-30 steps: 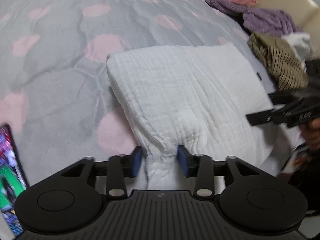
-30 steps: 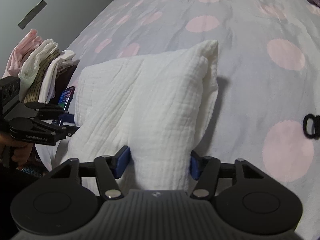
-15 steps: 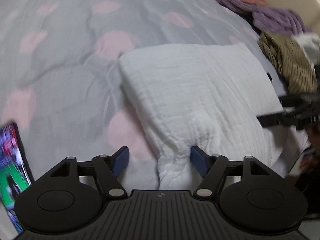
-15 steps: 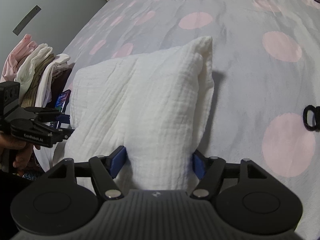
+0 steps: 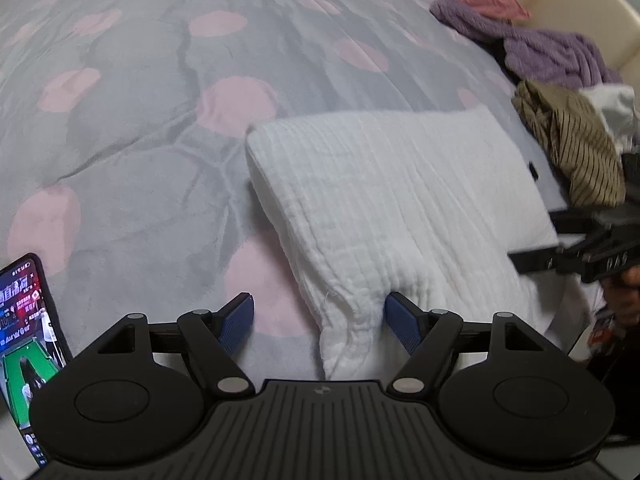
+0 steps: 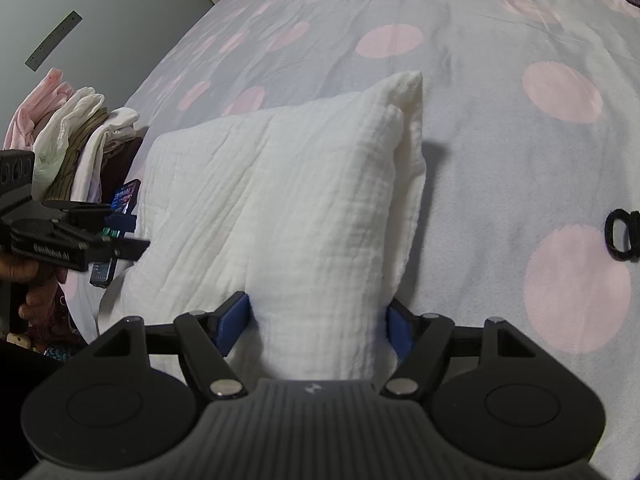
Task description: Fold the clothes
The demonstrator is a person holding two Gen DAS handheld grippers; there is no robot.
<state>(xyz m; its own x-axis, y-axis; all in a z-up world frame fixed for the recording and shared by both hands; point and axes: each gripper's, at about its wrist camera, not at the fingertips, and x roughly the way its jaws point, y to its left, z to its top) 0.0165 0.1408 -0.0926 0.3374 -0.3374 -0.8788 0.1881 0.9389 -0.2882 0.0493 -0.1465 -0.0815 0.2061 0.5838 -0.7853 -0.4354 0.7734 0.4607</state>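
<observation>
Releasing white cloth (image 5: 400, 208) | left hand-held gripper (image 5: 320, 320) now spread | right hand-held gripper (image 6: 318, 320) spread

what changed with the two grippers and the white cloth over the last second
The left gripper opened and let go of the folded white cloth, whose corner now lies loose between its fingers. The right gripper stayed open around the cloth's other end. The cloth, the phone and the clothes pile kept their places.

Readable only: "GenRobot.AI" in pale letters along the side of the left gripper (image 6: 120, 236), just left of the folded white cloth (image 6: 304, 216). Small Chinese characters on the lit phone (image 5: 28, 344) screen, left of that cloth, too tiny to read.
</observation>
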